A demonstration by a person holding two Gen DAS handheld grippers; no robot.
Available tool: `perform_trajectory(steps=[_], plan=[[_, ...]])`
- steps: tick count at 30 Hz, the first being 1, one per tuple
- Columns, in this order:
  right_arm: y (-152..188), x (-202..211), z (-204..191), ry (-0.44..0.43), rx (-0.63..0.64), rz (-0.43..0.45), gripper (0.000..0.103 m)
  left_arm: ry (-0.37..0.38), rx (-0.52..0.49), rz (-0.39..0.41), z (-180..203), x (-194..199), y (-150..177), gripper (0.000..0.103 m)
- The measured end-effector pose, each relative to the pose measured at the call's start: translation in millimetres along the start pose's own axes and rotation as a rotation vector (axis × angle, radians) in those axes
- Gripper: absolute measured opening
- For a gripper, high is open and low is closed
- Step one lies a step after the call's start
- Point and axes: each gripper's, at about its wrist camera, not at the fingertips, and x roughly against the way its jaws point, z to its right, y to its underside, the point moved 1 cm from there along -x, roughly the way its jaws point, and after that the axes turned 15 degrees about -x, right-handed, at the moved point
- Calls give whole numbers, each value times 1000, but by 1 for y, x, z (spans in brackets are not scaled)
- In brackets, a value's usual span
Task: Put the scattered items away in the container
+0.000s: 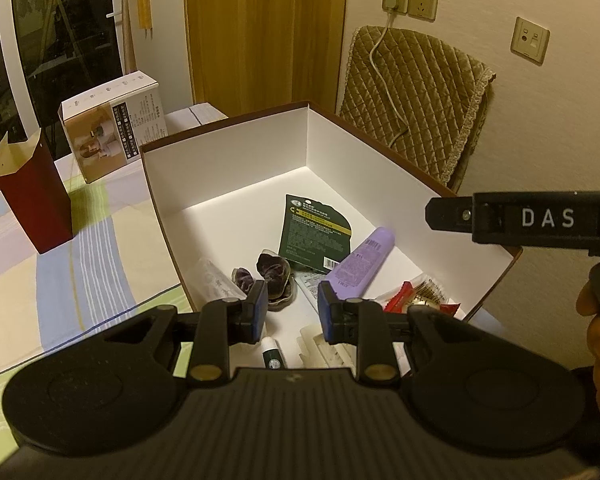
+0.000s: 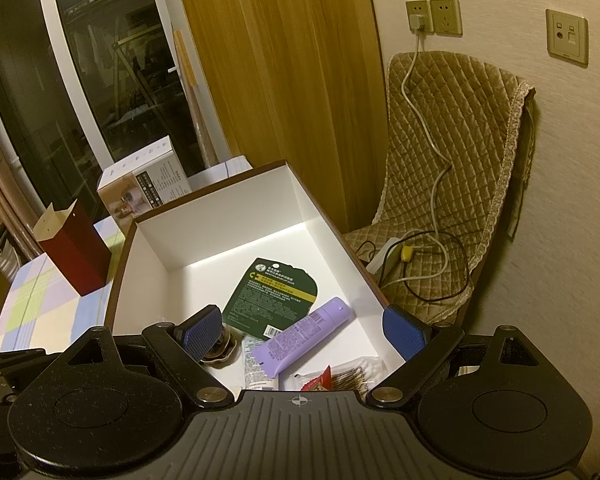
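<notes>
A white box with brown outer sides [image 1: 228, 148] [image 2: 220, 236] stands on the table. In it lie a dark green sachet [image 1: 314, 232] [image 2: 272, 300], a purple tube [image 1: 360, 264] [image 2: 308, 334], a dark velvet scrunchie [image 1: 274, 270], a red snack packet [image 1: 400, 300] [image 2: 320, 380], a small lip balm [image 1: 271, 354] and a clear packet [image 1: 216, 280]. My left gripper [image 1: 292, 308] hovers over the box's near end, almost shut, holding nothing. My right gripper [image 2: 304, 334] hangs wide open and empty above the box; its finger [image 1: 444, 214] shows at the right in the left wrist view.
A red paper bag [image 1: 36, 200] and a printed carton [image 1: 116, 124] stand on the checked cloth [image 1: 80, 248] left of the box. A quilted chair [image 2: 452, 152] with a power strip and cables [image 2: 420, 272] is right behind it, against the wall. A hand [image 1: 596, 320] shows at the right edge.
</notes>
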Motion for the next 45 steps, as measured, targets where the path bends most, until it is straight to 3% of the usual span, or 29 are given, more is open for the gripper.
perform_trajectory(steps=[11, 15, 28, 32, 34, 36, 38, 42, 45], plan=[[0, 0, 0, 1, 1, 0, 93, -11, 10, -9, -1, 1, 6, 22], [0, 0, 0, 0, 2, 0, 93, -17, 11, -15, -2, 1, 6, 37], [0, 0, -1, 0, 4, 1, 93, -21, 13, -18, -3, 2, 7, 40], [1, 0, -1, 1, 3, 1, 93, -19, 15, -20, -3, 3, 7, 51], [1, 0, -1, 1, 4, 2, 93, -21, 14, -20, -3, 3, 7, 63], [0, 1, -2, 0, 6, 3, 93, -35, 14, -10, -3, 4, 7, 85], [0, 1, -2, 0, 10, 5, 93, -38, 16, -1, -3, 5, 7, 94], [1, 3, -3, -1, 17, 11, 93, -43, 19, 0, -4, 8, 7, 102], [2, 3, -4, -1, 24, 12, 93, -51, 12, -6, -3, 10, 6, 102]])
